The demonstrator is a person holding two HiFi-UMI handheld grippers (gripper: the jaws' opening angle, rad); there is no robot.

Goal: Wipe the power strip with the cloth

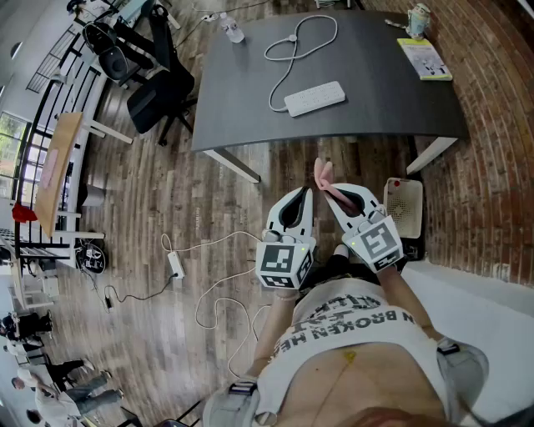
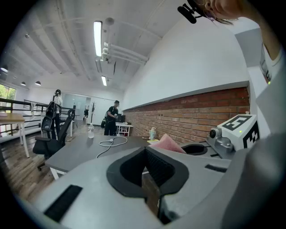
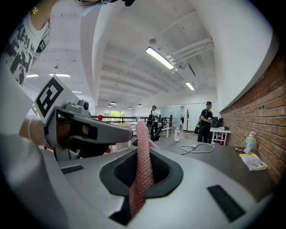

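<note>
A white power strip (image 1: 314, 98) lies on the dark grey table (image 1: 384, 92), its white cable (image 1: 294, 43) looping toward the far edge. Both grippers hover over the wooden floor, short of the table's near edge and close to my body. My right gripper (image 1: 335, 192) is shut on a pink cloth (image 1: 324, 174), which stands up in a strip between its jaws (image 3: 142, 161). My left gripper (image 1: 304, 195) sits just left of it, shut with nothing between its jaws (image 2: 145, 154). The left gripper view shows the cloth (image 2: 168, 143) beside the cable (image 2: 111, 142).
On the table stand a water bottle (image 1: 232, 29), a yellow booklet (image 1: 425, 58) and a small bottle (image 1: 417, 17). A black office chair (image 1: 158, 83) is left of the table. A white box (image 1: 403, 204) and a floor power strip (image 1: 175, 265) with cables lie nearby. People stand far off.
</note>
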